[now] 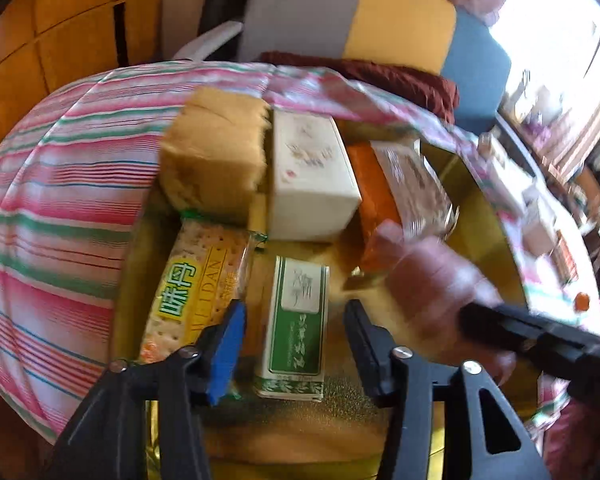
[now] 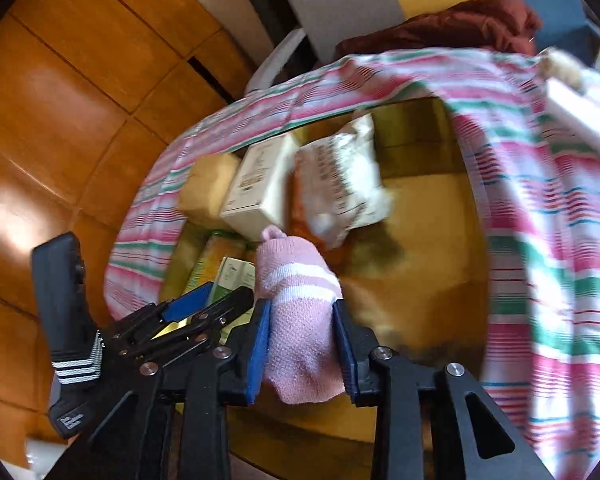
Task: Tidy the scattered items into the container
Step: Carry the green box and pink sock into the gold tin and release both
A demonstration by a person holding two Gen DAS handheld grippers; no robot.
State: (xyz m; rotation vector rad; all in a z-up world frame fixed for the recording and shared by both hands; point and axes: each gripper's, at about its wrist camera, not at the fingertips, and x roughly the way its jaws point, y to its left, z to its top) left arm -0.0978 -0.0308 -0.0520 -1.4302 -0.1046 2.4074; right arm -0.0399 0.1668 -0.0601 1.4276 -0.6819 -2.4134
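Two grippers hang over the gold box [image 1: 488,216]. The right gripper [image 2: 304,320] squeezes a pink sock [image 2: 300,312] above it — the left gripper [image 1: 296,340] is open, holding nothing, over a green box [image 1: 296,320] inside.

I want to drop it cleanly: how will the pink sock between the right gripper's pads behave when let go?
The pink sock looks soft and knitted, so it will probably flop rather than keep its shape. It bulges between the right gripper pads, which suggests it squashes easily. Being light fabric, it should land softly in the gold container and is unlikely to roll.
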